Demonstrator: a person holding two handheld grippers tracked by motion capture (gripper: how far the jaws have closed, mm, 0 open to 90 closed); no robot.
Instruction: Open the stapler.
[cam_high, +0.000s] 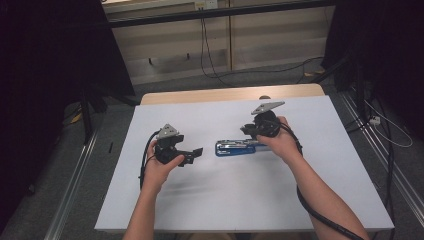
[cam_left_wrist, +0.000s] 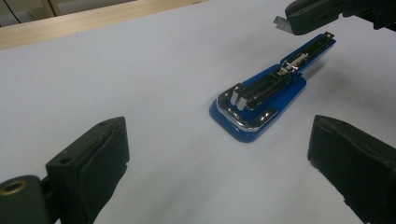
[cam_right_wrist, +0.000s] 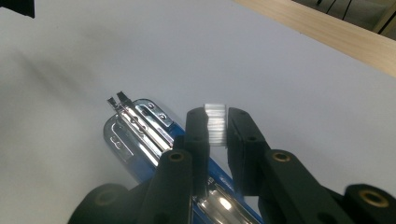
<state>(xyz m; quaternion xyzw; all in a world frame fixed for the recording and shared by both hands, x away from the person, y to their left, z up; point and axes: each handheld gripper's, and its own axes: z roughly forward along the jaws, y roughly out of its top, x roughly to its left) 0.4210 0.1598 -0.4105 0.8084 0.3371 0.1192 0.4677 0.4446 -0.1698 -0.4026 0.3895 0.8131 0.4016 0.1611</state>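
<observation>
I am holding a strip of staples (cam_right_wrist: 215, 125) in the right tongs (cam_right_wrist: 215, 128), jaws narrow and pinching it, directly above the open blue stapler (cam_high: 235, 148). The stapler is lying flat on the white surface (cam_high: 250, 200), magazine channel exposed. The left tongs (cam_high: 192, 154) are standing wide, empty, just left of the stapler. Next, I judge, the strip needs aligning with the channel and lowering in. Nothing is obstructing the stapler.

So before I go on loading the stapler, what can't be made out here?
- Strip of staples: its lower end is hidden between the right gripper fingers, right gripper view.
- Blue stapler: its far end sits behind that gripper, high view.
- Staple channel, full or empty: too small and glary.
- Left gripper: fingertips cut off by the frame edge.
</observation>
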